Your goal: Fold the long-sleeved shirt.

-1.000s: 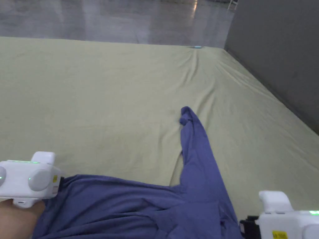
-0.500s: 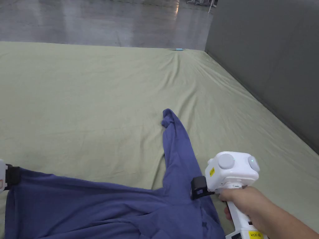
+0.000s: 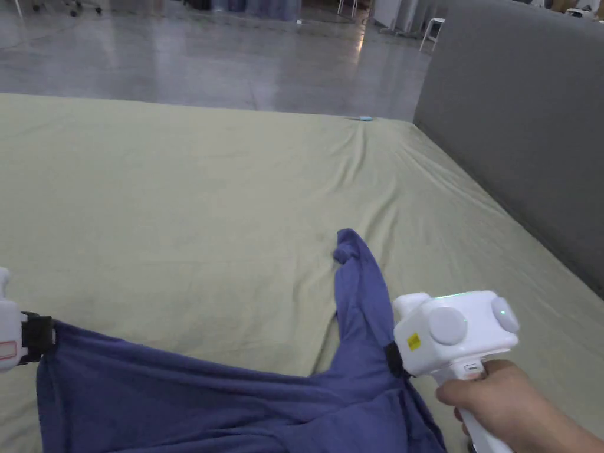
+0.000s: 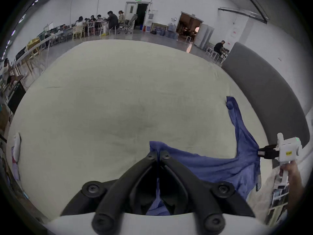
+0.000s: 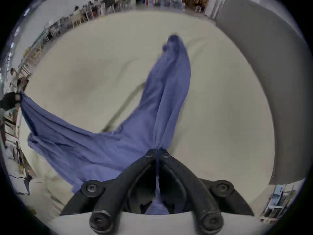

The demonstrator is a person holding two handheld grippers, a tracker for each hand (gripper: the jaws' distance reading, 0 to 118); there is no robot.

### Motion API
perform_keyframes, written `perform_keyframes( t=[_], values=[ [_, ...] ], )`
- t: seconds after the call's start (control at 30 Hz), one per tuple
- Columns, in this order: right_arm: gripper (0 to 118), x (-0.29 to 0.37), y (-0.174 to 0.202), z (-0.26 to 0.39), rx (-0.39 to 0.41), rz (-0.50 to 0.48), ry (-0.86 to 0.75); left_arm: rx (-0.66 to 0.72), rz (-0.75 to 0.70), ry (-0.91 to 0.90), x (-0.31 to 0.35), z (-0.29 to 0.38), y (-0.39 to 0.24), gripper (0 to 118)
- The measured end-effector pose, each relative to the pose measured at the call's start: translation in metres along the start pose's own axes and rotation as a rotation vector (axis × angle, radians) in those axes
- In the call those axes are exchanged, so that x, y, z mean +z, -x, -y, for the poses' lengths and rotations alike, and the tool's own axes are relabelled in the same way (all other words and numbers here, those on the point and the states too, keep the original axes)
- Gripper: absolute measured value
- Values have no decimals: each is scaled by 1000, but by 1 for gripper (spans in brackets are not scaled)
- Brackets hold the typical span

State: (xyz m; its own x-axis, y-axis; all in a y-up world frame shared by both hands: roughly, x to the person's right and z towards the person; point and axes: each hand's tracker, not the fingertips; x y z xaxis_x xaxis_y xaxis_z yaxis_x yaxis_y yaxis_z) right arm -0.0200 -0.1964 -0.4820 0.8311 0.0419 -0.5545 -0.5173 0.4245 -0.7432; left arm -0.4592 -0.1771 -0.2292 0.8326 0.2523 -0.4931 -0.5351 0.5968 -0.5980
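Note:
A blue long-sleeved shirt (image 3: 236,401) hangs stretched between the two grippers over the pale green sheet (image 3: 206,206). One sleeve (image 3: 360,283) trails away across the sheet to a bunched cuff. My left gripper (image 3: 41,337) at the left edge is shut on the shirt's left corner (image 4: 158,148). My right gripper (image 3: 392,360), held by a hand (image 3: 507,401), is shut on the cloth at the base of the sleeve (image 5: 157,147). The left gripper view also catches the right gripper (image 4: 260,153) pinching the cloth.
A grey padded wall (image 3: 519,130) borders the sheet on the right. Beyond the far edge lies a shiny grey floor (image 3: 206,59). People sit at tables (image 4: 98,23) far off across the hall.
The right gripper has risen from the bottom corner and now holds the shirt at the sleeve's base. The left gripper has moved outward to the left, and the cloth is stretched between them.

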Motion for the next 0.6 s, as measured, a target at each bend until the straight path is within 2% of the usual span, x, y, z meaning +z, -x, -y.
perform_keyframes(
  t=[0.23,0.4,0.53,0.6],
  values=[
    [0,153,-14,-50,109,8,-304,65,57,-169,71,-57,13,0],
    [0,238,3,-98,210,89,-481,36,59,-304,129,-118,1,0],
    [0,303,15,-156,244,131,-594,84,143,-405,180,-182,-7,0],
    [0,327,22,-186,255,176,-655,70,125,-462,199,-211,-15,0]
  ],
)
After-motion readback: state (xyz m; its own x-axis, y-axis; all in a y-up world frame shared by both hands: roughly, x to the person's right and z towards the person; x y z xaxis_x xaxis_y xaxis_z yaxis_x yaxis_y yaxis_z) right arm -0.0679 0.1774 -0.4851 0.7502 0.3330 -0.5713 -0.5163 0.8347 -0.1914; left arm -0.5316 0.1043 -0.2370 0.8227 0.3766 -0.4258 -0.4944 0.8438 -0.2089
